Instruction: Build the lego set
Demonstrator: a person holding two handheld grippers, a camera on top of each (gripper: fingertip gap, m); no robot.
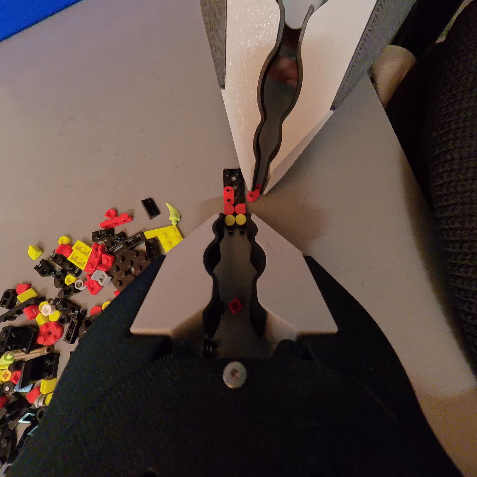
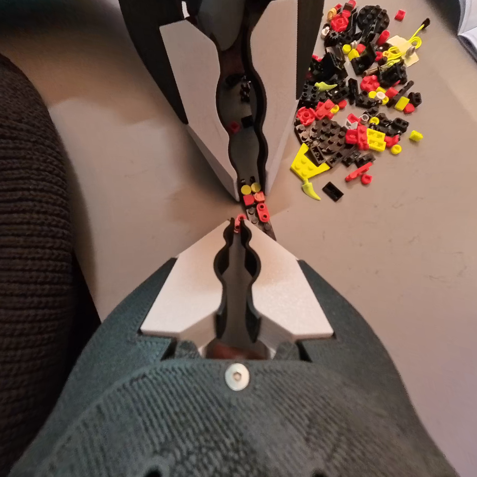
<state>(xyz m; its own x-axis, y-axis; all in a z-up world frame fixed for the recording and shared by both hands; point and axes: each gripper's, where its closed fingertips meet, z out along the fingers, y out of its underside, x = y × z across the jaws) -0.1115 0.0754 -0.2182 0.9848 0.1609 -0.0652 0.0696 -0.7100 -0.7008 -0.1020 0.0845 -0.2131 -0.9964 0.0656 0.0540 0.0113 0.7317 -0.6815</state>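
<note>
My left gripper [image 1: 235, 219] is shut on a long black plate assembly [image 1: 233, 180] that carries two yellow round studs [image 1: 235, 219] and red pieces [image 1: 228, 197] on top. It holds the assembly just above the grey table. My right gripper [image 2: 238, 224] faces it and is shut on a small red plate with a hole [image 2: 239, 219]. That red piece [image 1: 254, 195] sits right at the assembly's edge, touching or nearly touching. In the right wrist view the assembly [image 2: 258, 209] points toward me from the left gripper [image 2: 251, 189].
A pile of loose black, red and yellow bricks [image 1: 77, 265] lies on the table left of the left gripper, also in the right wrist view [image 2: 361, 103]. A black tile [image 2: 333, 191] and a lime claw [image 2: 311, 191] lie apart. A dark knitted sleeve [image 2: 31, 206] borders the table. Both grippers' tips are close together, under 4 cm apart. The black tile [image 2: 333, 191] lies around 6 centimeters away from my left fingertips. Seen from the left wrist view [image 1: 149, 208] as well.
</note>
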